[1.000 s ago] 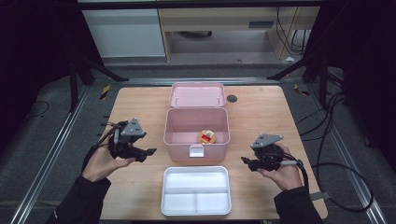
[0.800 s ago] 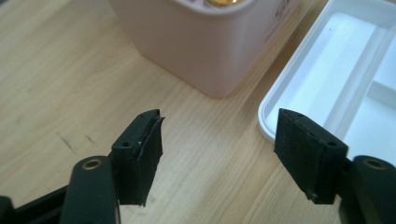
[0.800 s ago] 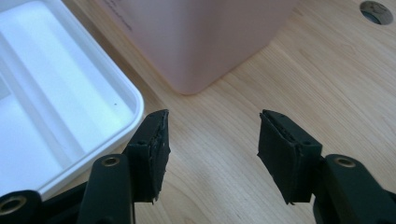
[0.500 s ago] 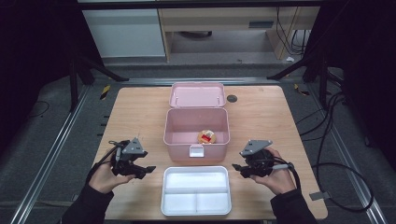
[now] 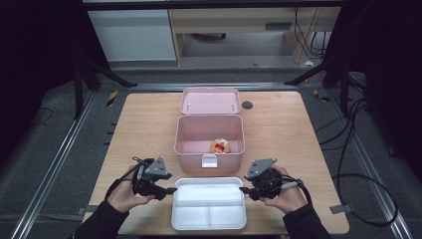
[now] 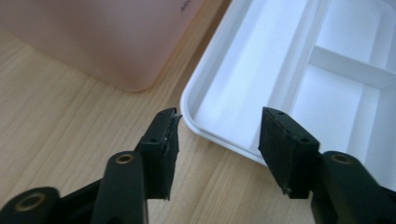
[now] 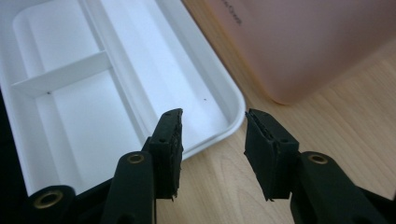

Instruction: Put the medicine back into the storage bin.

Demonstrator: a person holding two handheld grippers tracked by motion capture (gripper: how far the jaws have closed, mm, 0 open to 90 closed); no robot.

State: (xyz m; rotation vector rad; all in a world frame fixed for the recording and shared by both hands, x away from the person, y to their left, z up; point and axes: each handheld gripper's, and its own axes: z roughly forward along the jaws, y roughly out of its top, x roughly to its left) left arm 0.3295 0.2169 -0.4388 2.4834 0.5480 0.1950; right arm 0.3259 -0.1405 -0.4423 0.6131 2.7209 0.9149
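Table lit evenly from above, surroundings dark; gripper views soft, slightly blurred.

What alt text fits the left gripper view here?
The left gripper straddles the near rim of a white divided tray, jaws apart and not pressing it, having just been closing. A pink box stands beyond on the wooden table.

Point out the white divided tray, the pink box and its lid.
white divided tray (image 5: 209, 224), high view, near compartment floor.
pink box (image 5: 191, 152), high view, front wall.
lid (image 5: 210, 100), high view, centre.
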